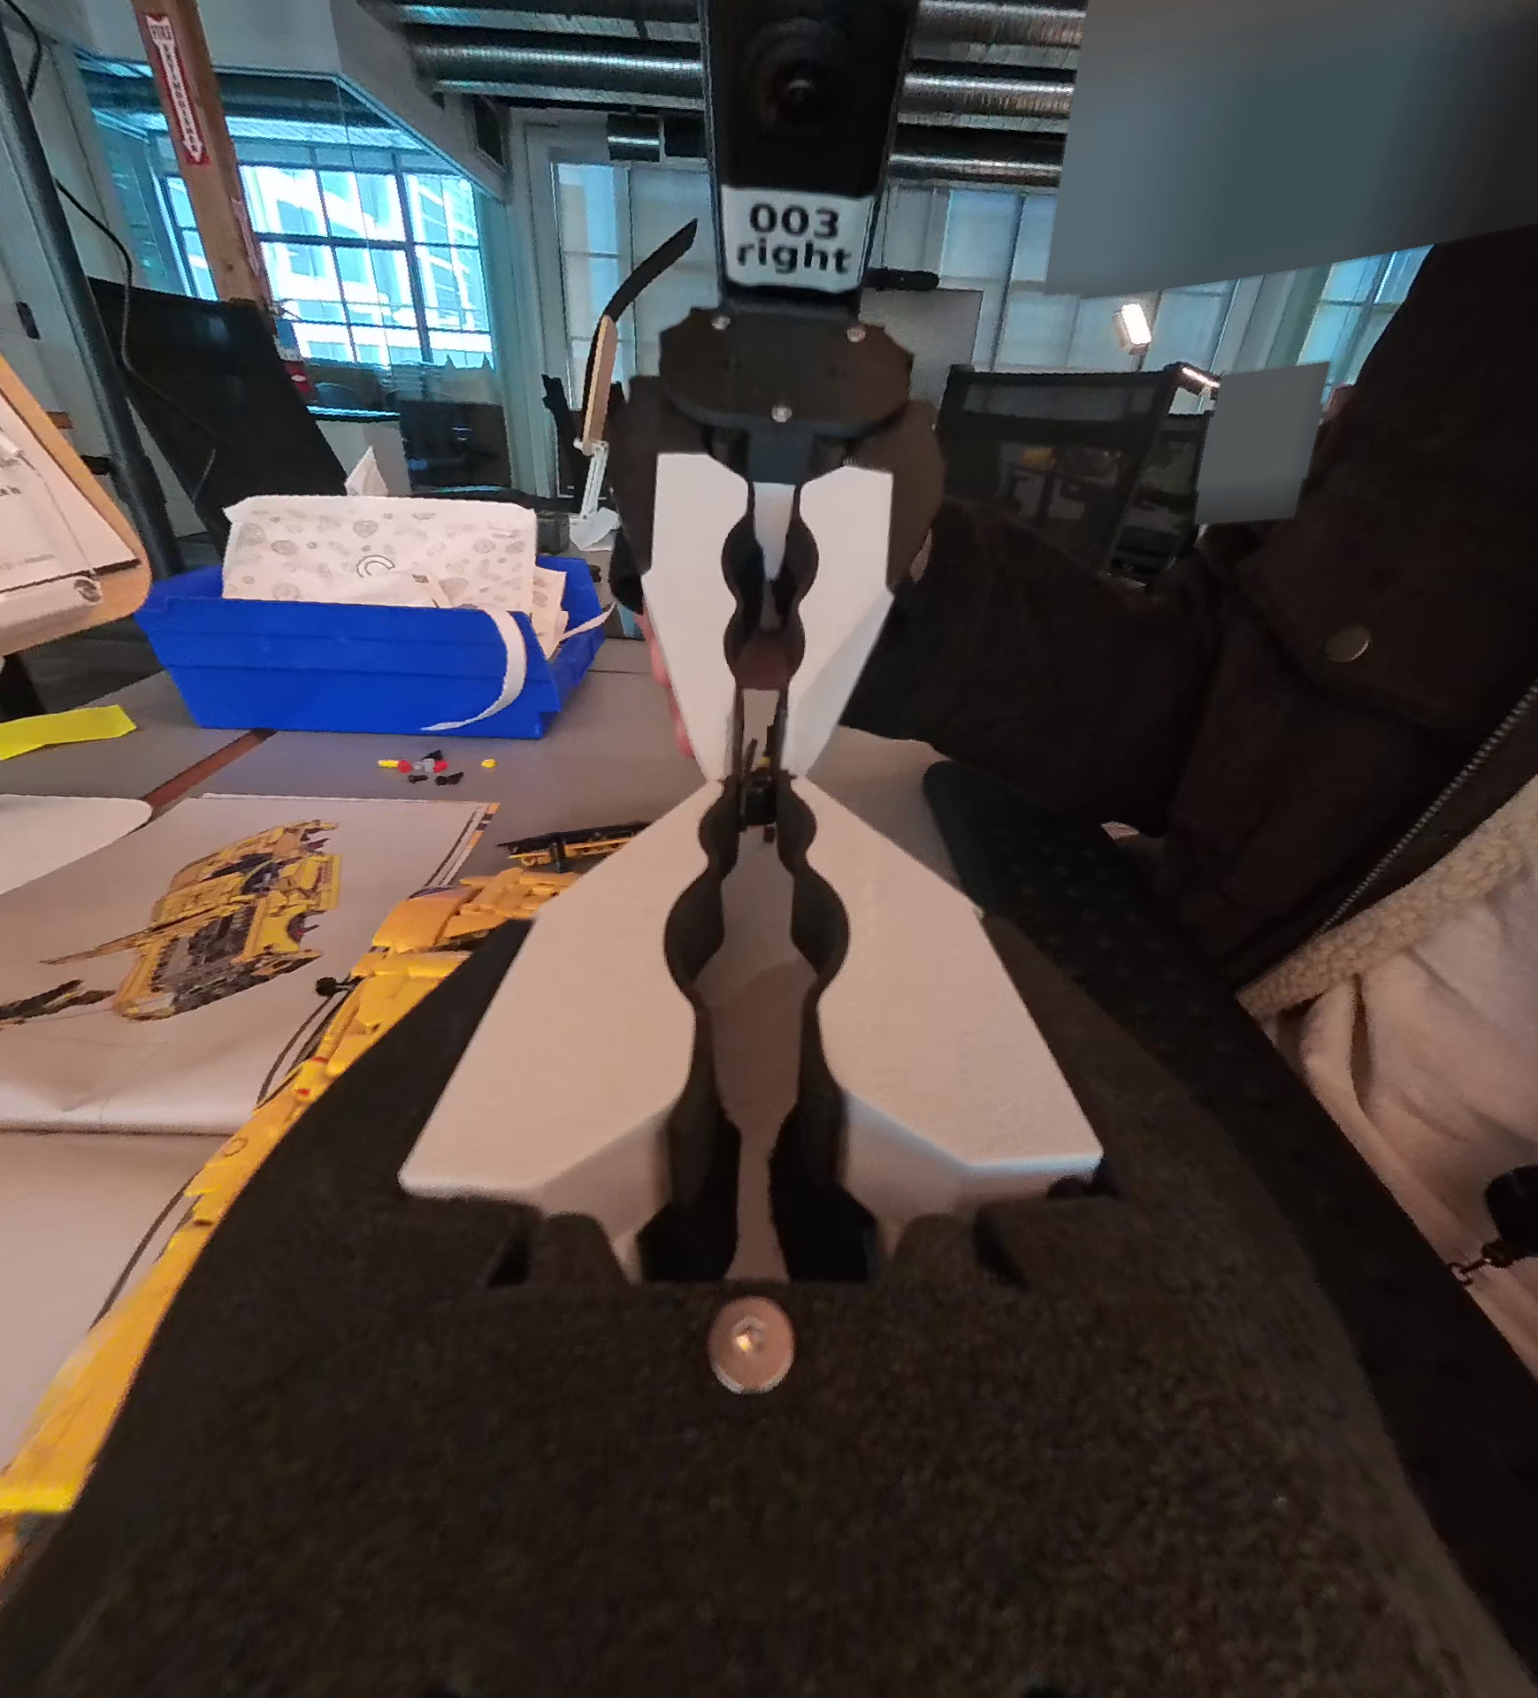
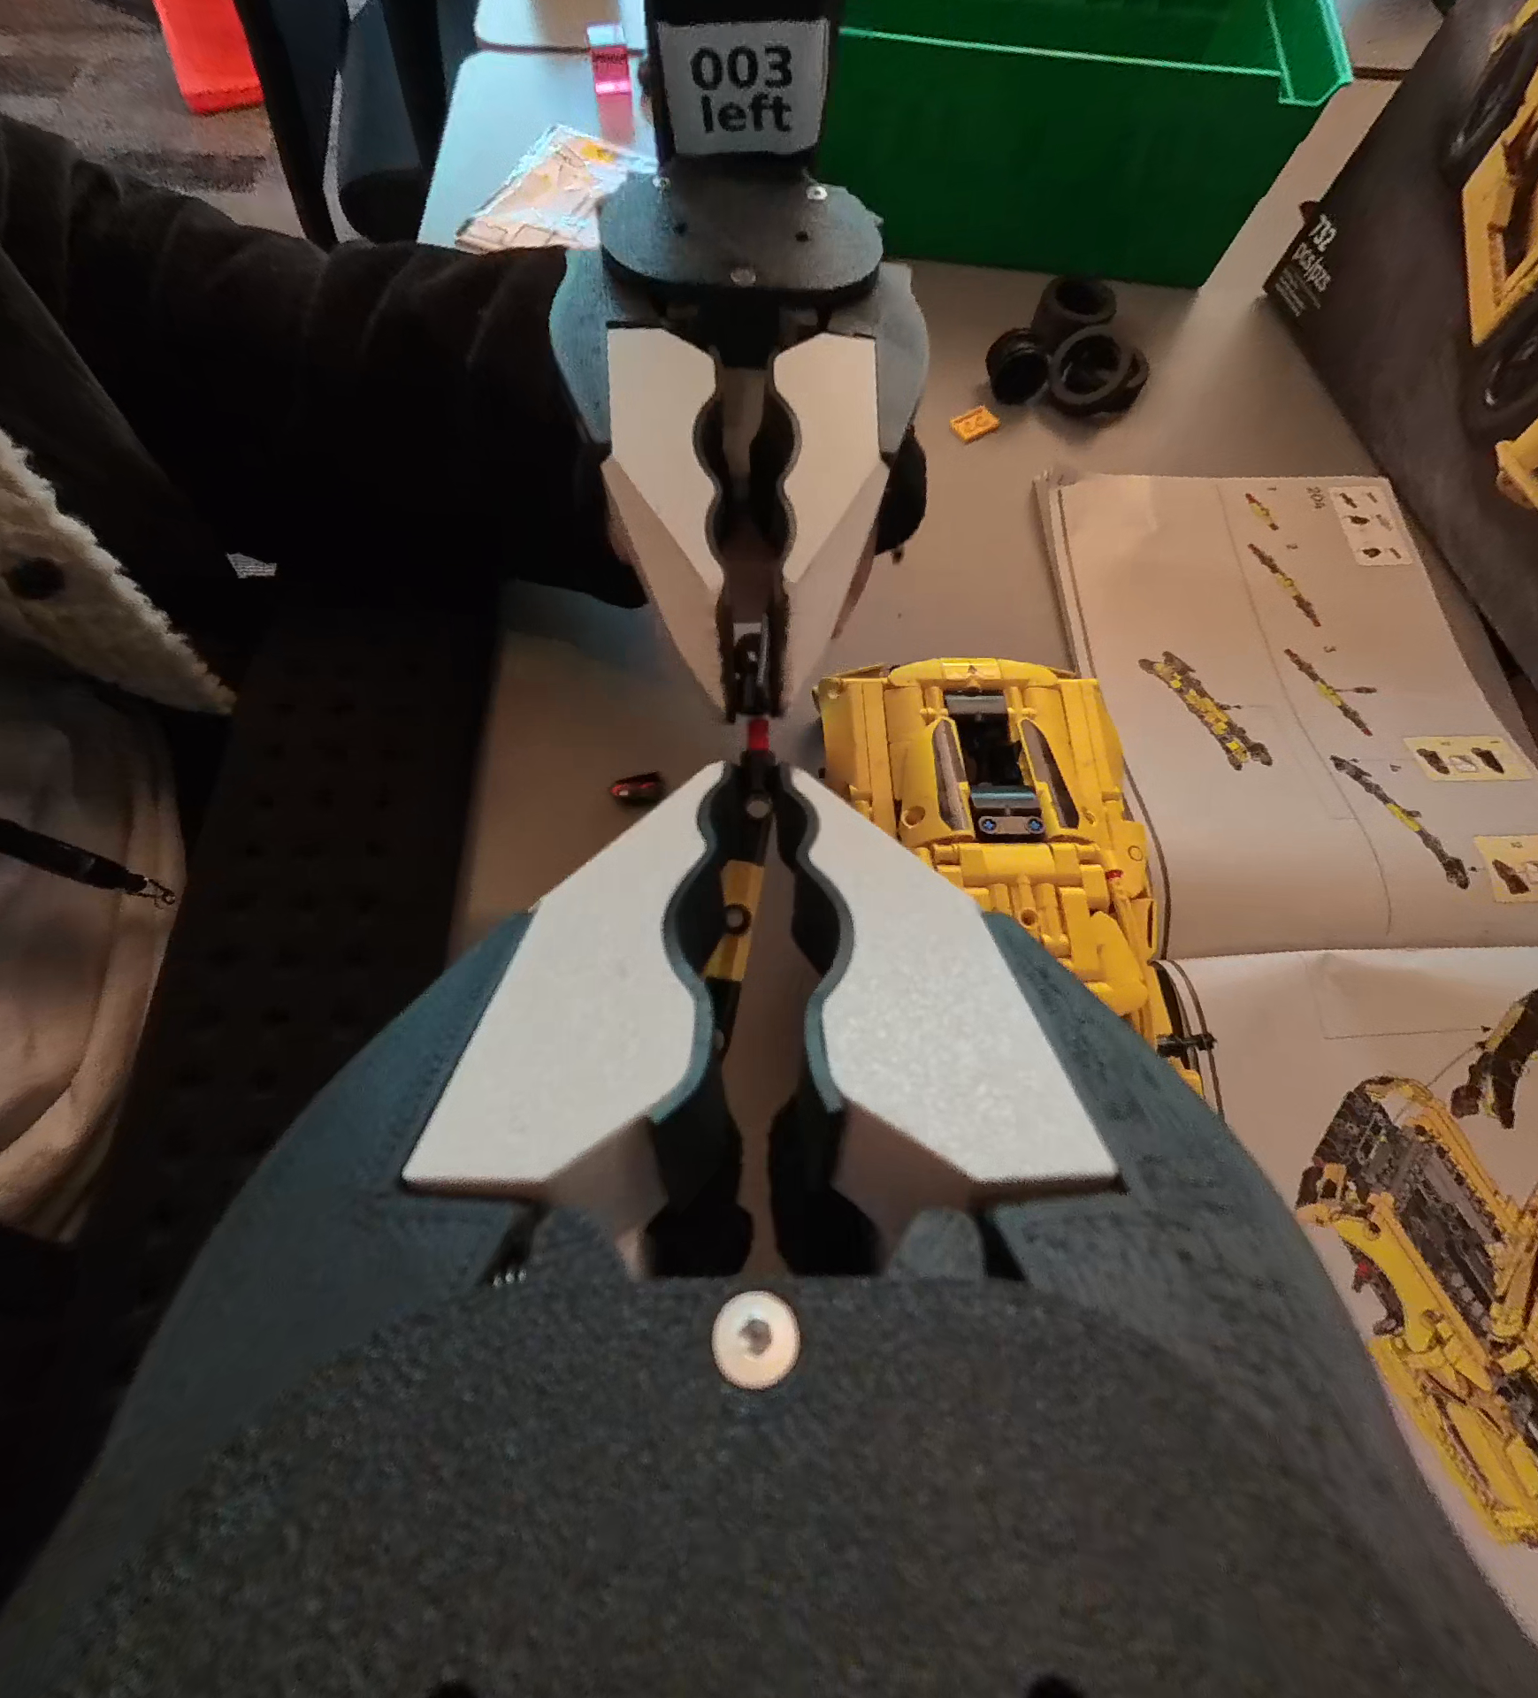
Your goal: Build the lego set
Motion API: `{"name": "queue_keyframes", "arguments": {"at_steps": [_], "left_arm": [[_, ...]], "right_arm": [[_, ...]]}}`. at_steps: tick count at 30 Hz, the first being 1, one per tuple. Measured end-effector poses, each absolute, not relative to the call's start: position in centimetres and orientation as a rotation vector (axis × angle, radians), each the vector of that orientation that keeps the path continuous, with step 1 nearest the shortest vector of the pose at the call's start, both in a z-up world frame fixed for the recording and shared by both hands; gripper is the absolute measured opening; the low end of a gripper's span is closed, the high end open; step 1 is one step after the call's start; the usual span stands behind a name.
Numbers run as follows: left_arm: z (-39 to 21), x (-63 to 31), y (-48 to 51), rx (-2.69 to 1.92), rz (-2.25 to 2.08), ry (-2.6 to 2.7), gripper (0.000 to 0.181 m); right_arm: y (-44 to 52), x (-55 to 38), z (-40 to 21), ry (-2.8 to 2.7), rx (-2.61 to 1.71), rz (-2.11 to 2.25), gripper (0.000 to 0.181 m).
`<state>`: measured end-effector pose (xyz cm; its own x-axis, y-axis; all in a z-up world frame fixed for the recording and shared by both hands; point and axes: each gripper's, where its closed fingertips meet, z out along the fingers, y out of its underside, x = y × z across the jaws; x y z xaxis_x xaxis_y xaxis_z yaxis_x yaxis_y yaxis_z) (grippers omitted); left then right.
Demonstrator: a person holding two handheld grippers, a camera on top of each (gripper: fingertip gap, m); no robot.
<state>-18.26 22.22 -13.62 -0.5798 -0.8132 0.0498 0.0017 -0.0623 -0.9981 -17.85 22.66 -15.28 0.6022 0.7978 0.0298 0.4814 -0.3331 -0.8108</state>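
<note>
My two grippers meet tip to tip above the table. In the right wrist view, my right gripper point(image 2: 752, 779) is shut on a thin black-and-yellow beam point(image 2: 735, 905) that runs back between its fingers. A red pin point(image 2: 756, 735) sticks out of the beam's front end. My left gripper point(image 2: 752, 709) faces it and is shut on a small black piece point(image 2: 750, 669) that touches the red pin. In the left wrist view, my left gripper point(image 1: 751, 801) holds the black piece point(image 1: 757, 798) against the tip of the right gripper point(image 1: 754, 764). The yellow car model point(image 2: 976, 799) lies on the table to the right.
An open instruction booklet point(image 2: 1298, 698) and the set's box point(image 2: 1408, 303) lie right of the car. Black tyres point(image 2: 1068, 363), an orange piece point(image 2: 973, 423) and a green bin point(image 2: 1068, 119) are behind. A blue bin point(image 1: 361, 662) and loose small pieces point(image 1: 434, 767) sit farther back. A person's dark sleeve point(image 2: 333, 395) is at left.
</note>
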Motion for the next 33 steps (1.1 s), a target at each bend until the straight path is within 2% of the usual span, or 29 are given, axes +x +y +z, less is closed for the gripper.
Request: {"name": "queue_keyframes", "arguments": {"at_steps": [28, 33], "left_arm": [[-14.3, -17.6, 22.3, -1.065, -1.94, 1.557, 0.007], [-16.2, -17.6, 22.2, -1.037, -1.69, 1.712, 0.007]], "right_arm": [[22.8, -17.6, -15.7, -1.032, -2.001, 0.422, 0.006], [22.7, -17.5, -17.2, -1.04, -2.038, 0.469, 0.006]]}}
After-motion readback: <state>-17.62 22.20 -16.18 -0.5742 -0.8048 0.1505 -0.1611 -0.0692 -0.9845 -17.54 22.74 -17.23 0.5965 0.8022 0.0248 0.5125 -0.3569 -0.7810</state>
